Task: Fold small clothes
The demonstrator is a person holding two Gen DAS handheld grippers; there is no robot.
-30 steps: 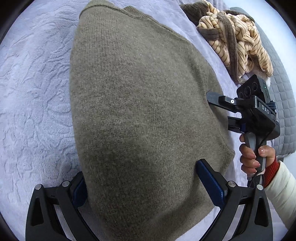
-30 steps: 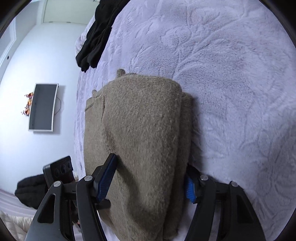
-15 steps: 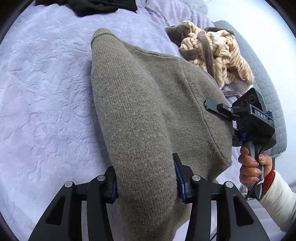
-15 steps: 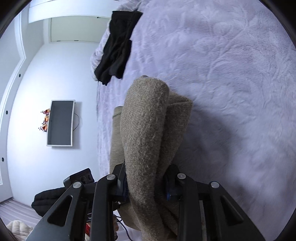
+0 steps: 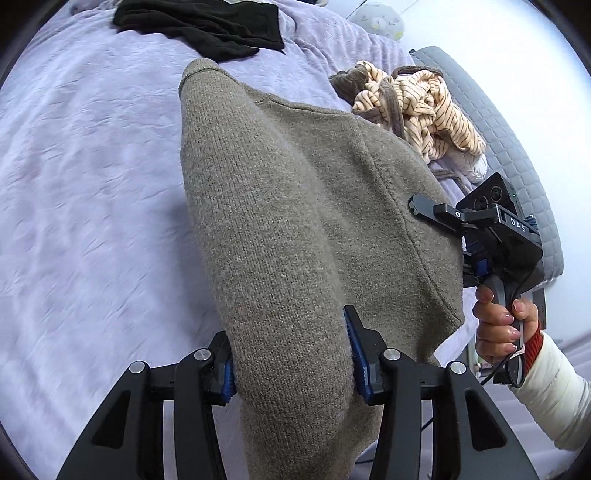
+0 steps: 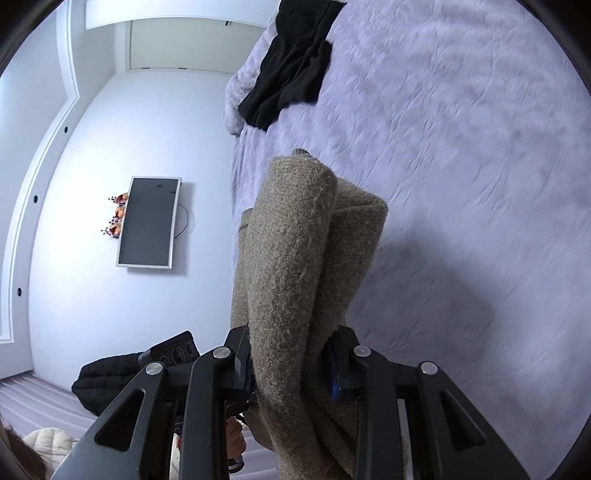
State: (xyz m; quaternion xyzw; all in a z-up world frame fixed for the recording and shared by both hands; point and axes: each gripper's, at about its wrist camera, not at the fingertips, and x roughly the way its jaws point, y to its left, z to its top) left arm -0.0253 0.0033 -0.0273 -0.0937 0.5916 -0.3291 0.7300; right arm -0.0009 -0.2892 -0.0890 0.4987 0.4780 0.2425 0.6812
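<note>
A folded olive-grey knit sweater (image 5: 295,229) is held up off the lilac bedspread (image 5: 92,184). My left gripper (image 5: 291,354) is shut on one end of its thick folded edge. My right gripper (image 6: 291,365) is shut on the other end; the sweater (image 6: 295,258) hangs in doubled layers between its blue pads. In the left wrist view the right gripper's body (image 5: 498,236) shows at the sweater's right edge, held by a hand; its fingertips are hidden behind the knit.
A black garment (image 5: 207,22) lies at the far end of the bed, also in the right wrist view (image 6: 291,62). A crumpled striped cream garment (image 5: 417,107) lies to the right beside a grey quilted cushion (image 5: 517,147). A wall-mounted screen (image 6: 147,221) hangs beyond the bed.
Both grippers closed on the sweater's edge and lifted it off the bedspread. The sweater went from lying flat to hanging bunched between the jaws.
</note>
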